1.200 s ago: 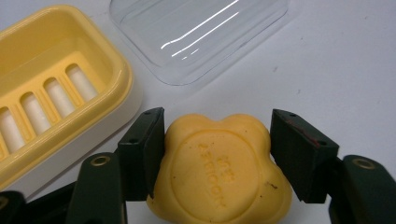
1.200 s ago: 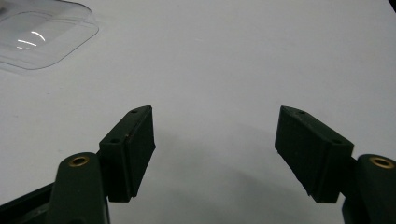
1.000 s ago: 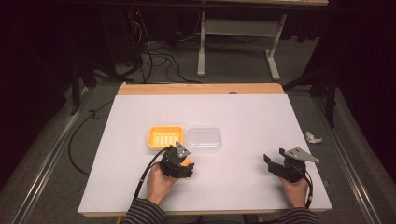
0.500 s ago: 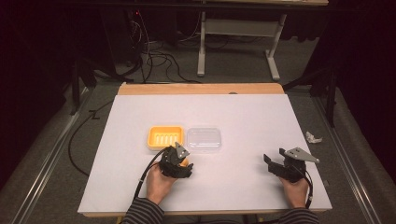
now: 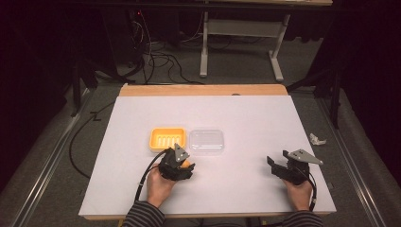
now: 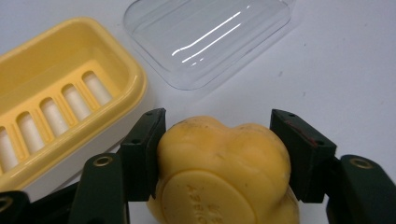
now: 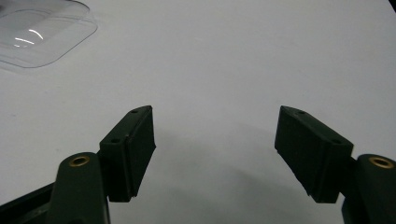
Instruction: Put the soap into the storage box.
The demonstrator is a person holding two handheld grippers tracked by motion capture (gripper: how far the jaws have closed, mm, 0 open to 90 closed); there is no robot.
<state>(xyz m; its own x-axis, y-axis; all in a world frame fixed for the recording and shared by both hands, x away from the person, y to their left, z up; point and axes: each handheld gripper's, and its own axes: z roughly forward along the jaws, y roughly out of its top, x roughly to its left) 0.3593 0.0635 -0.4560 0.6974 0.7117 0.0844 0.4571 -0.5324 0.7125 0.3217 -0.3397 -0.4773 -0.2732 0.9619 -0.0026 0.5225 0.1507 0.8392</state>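
Note:
A lumpy yellow bar of soap (image 6: 224,172) lies on the white table between the jaws of my left gripper (image 6: 219,140). The jaws have just been closing, and both pads now press its sides. From above, the soap (image 5: 187,164) peeks out beside the left gripper (image 5: 182,166), just below the yellow soap dish (image 5: 166,139). The dish (image 6: 51,107) has a slotted floor and nothing in it. Its clear lid (image 5: 206,141) lies upside down to the right of it, also (image 6: 205,37). My right gripper (image 7: 217,149) rests low over bare table with its jaws wide apart; it appears at the near right (image 5: 276,165).
The white table top (image 5: 265,123) has free room to the right and behind the dish. A crumpled scrap (image 5: 318,139) lies off its right edge. Cables and a table frame (image 5: 236,42) stand on the floor beyond. A lid corner (image 7: 42,32) shows far left of the right gripper.
The left gripper's jaws drew in a little around the soap. Neither hand has shifted noticeably, and the dish and lid stay put.

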